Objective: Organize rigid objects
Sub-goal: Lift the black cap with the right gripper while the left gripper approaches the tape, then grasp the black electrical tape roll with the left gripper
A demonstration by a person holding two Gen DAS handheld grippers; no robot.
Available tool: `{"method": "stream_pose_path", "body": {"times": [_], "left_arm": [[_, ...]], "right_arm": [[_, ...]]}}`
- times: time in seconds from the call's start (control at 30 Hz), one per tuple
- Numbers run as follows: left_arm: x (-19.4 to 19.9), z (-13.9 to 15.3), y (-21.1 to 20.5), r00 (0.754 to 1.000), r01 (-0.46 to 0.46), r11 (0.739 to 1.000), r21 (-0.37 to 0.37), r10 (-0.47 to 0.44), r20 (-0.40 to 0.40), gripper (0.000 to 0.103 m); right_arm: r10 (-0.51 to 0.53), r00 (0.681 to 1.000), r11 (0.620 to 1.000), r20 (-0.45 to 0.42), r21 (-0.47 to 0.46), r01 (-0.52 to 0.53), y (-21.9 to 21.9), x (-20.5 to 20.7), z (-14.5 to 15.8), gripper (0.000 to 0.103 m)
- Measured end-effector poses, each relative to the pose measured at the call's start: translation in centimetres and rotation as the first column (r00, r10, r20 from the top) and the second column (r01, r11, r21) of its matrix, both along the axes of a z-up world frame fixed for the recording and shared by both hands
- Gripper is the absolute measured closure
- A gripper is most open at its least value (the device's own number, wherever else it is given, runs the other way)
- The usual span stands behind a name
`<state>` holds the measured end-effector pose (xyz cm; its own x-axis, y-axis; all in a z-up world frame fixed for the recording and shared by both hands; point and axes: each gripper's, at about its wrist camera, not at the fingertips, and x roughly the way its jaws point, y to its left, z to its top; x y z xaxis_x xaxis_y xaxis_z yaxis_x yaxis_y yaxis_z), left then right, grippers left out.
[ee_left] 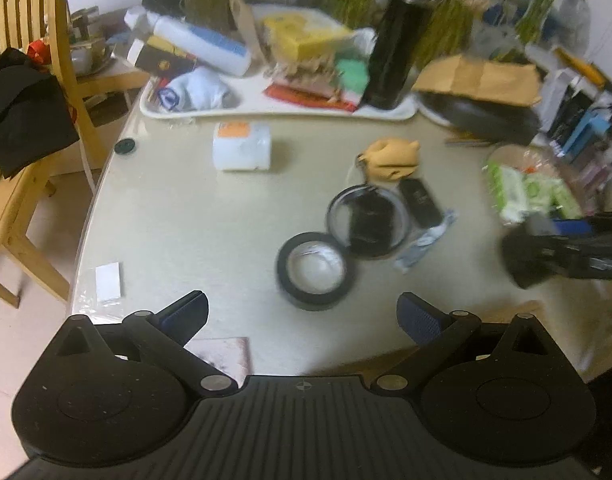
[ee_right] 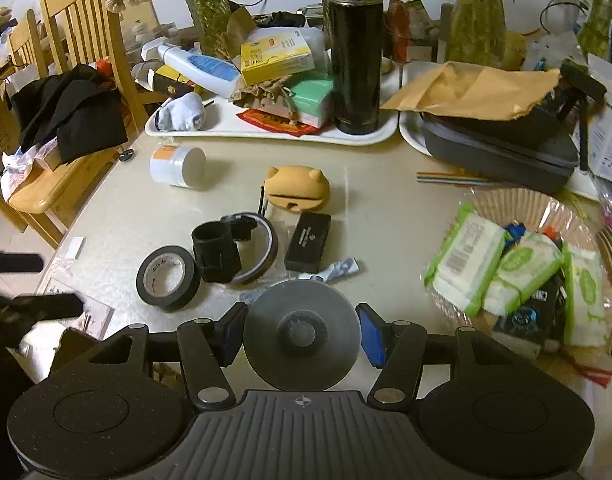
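Note:
My right gripper (ee_right: 301,334) is shut on a round grey disc (ee_right: 306,304) with a centre knob, lifted over the table's near edge. My left gripper (ee_left: 303,314) stands open and empty just short of a black tape roll (ee_left: 316,272) (ee_right: 167,276). Behind the roll, a black cylinder part (ee_right: 215,254) sits in a clear tape ring (ee_right: 265,240). Beside them lie a small black box (ee_right: 308,242), a yellow bear-shaped case (ee_right: 297,188) and a white jar (ee_right: 177,166) on its side. The right gripper (ee_left: 546,252) shows blurred at the right of the left wrist view.
A white tray (ee_right: 265,134) at the back holds a black flask (ee_right: 356,48), boxes and a bottle. A grey case (ee_right: 498,144) under brown paper sits back right. A basket (ee_right: 506,200) of wipes is at right. Wooden chairs (ee_right: 81,12) stand left.

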<state>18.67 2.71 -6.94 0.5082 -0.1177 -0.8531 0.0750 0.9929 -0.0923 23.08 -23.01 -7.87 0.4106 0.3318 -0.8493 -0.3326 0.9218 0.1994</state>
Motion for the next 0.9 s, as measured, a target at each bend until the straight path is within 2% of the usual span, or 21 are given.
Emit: {"method": "stream_pose_path", "body": {"times": [0.3, 0.8, 0.83, 0.87, 0.9], "left_arm": [[3.6, -3.8, -0.8, 0.995, 0.06, 0.997, 0.049, -0.057, -0.078, 0.0], [7.7, -7.7, -3.2, 0.978, 0.135, 0.986, 0.097, -0.117, -0.174, 0.0], [7.8, -7.9, -3.3, 0.977, 0.138, 0.986, 0.096, -0.119, -0.179, 0.002], [7.9, -8.0, -3.3, 0.975, 0.14, 0.985, 0.097, -0.121, -0.185, 0.007], [8.0, -8.1, -3.4, 0.974, 0.142, 0.984, 0.105, -0.12, -0.192, 0.019]], "right_arm": [[0.001, 1.0, 1.0, -0.009, -0.024, -0.002, 0.2, -0.7, -0.3, 0.042], [-0.01, 1.0, 1.0, -0.018, -0.017, 0.01, -0.2, -0.4, -0.5, 0.042], [-0.01, 1.0, 1.0, -0.018, -0.017, 0.01, -0.2, -0.4, -0.5, 0.042], [-0.01, 1.0, 1.0, -0.018, -0.016, 0.01, -0.3, -0.4, -0.5, 0.042], [-0.01, 1.0, 1.0, -0.017, -0.015, 0.01, -0.3, -0.4, -0.5, 0.042]]}}
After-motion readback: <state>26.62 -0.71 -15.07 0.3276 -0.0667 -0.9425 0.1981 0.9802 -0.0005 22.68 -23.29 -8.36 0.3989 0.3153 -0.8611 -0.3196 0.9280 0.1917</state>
